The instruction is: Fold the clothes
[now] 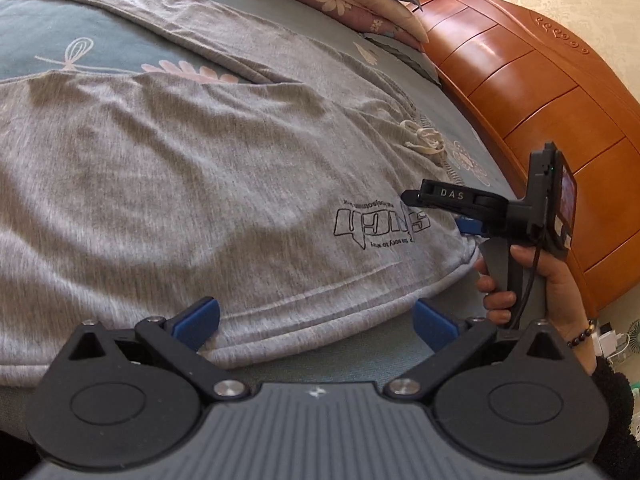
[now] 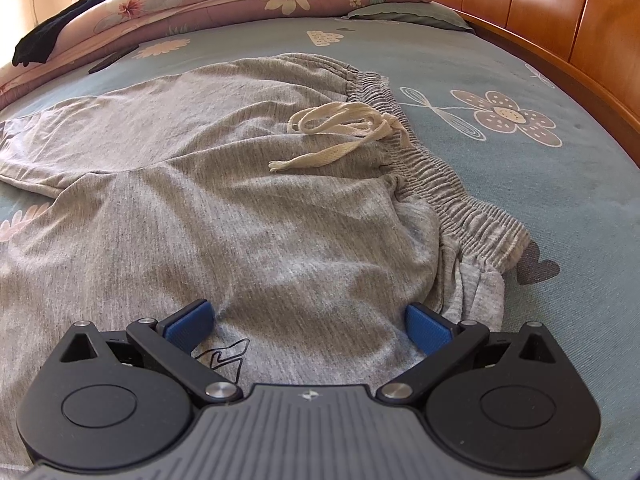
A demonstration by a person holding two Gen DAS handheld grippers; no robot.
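Grey sweatpants (image 2: 248, 200) spread flat on bedsheet (image 2: 540, 200), left gripper (image 1: 316, 322) spread wide, right gripper (image 2: 310, 326) spread wide over fabric

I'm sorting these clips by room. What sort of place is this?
Most likely a bedroom: grey pants lie on a floral bedsheet, with folded quilts stacked behind and a wooden headboard alongside.

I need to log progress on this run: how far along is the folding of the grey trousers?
Barely started. Done: the grey trousers lie spread on the bed sheet, legs apart, drawstring loose on top, no fold visible. In hand: nothing gripped; the left gripper is open at the near edge, the right gripper open over the fabric near the waistband. Left: every fold.
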